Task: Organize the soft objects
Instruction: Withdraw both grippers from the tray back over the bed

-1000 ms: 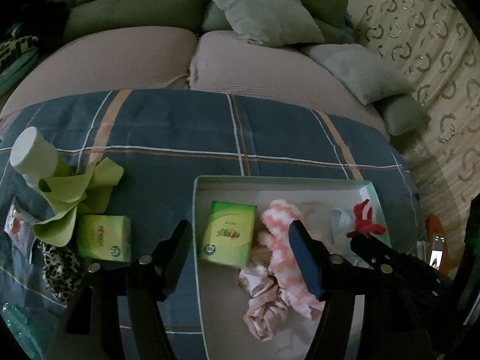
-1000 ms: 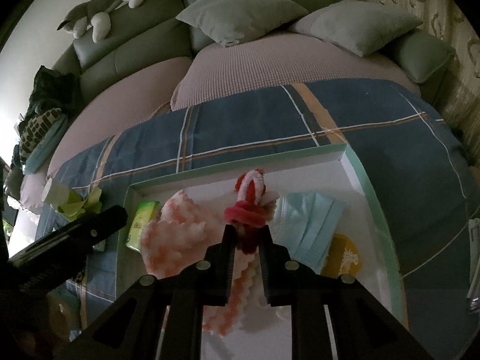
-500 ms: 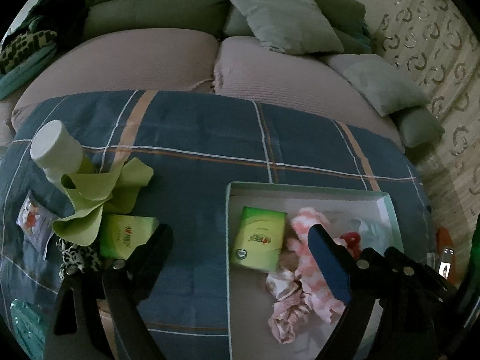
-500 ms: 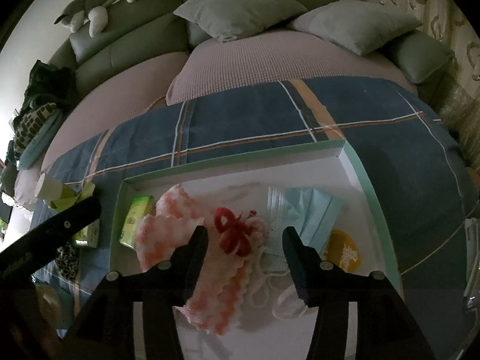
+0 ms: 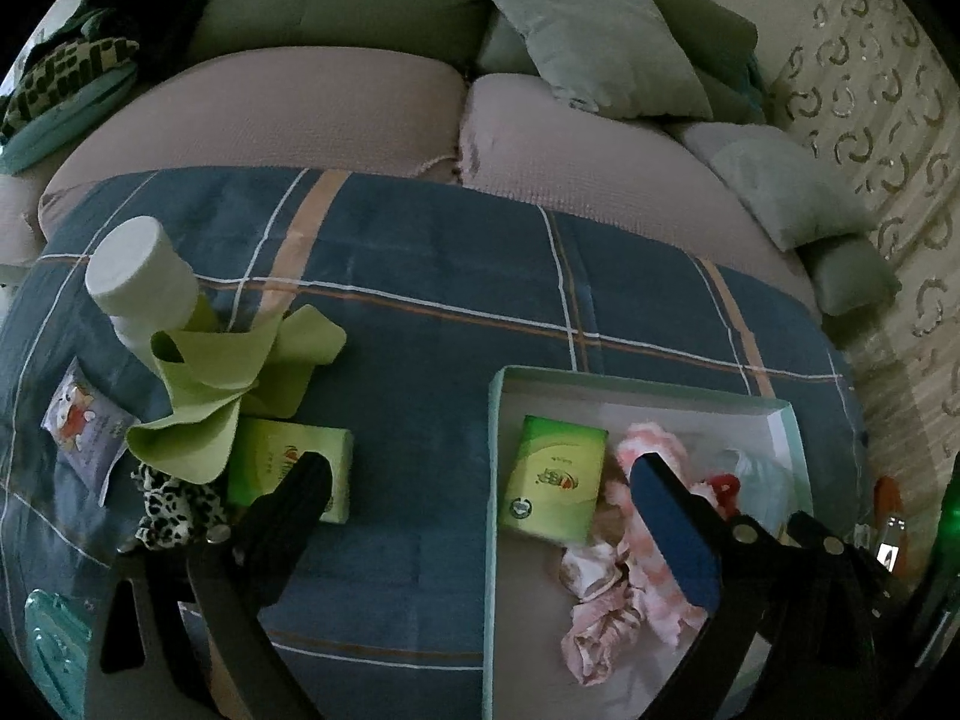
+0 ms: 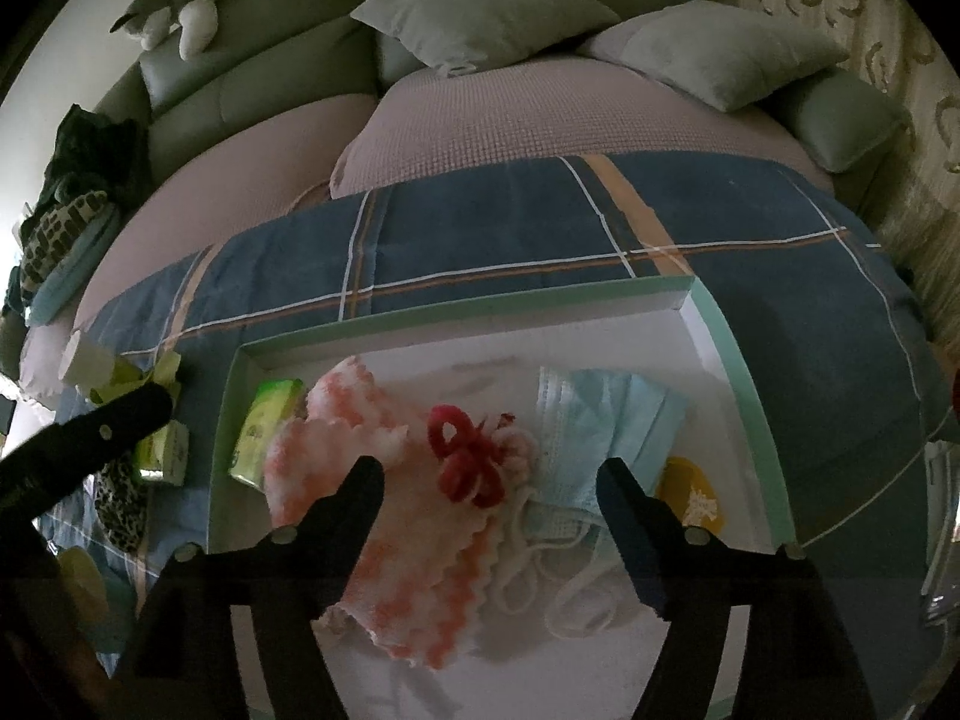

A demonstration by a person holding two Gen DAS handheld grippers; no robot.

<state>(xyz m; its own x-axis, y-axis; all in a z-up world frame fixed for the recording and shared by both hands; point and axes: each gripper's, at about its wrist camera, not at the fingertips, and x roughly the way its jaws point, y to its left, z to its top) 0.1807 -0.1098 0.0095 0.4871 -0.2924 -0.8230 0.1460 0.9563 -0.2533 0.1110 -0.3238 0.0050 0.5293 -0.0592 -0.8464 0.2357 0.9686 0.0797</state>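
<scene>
The left gripper [image 5: 480, 495] points steeply downward with its jaws spread wide, and they have just been opening; nothing sits between its fingers [image 5: 672, 516]. Its left finger stands at the near left, the blue-padded right finger at the near right. The right gripper [image 6: 489, 480] also tilts steeply downward, jaws well apart and just opened further, the pads pressing on nothing. Its two dark fingers [image 6: 354, 495] rise from the near edge, symmetric about the middle. In the right wrist view the left gripper's dark body crosses the near left side
</scene>
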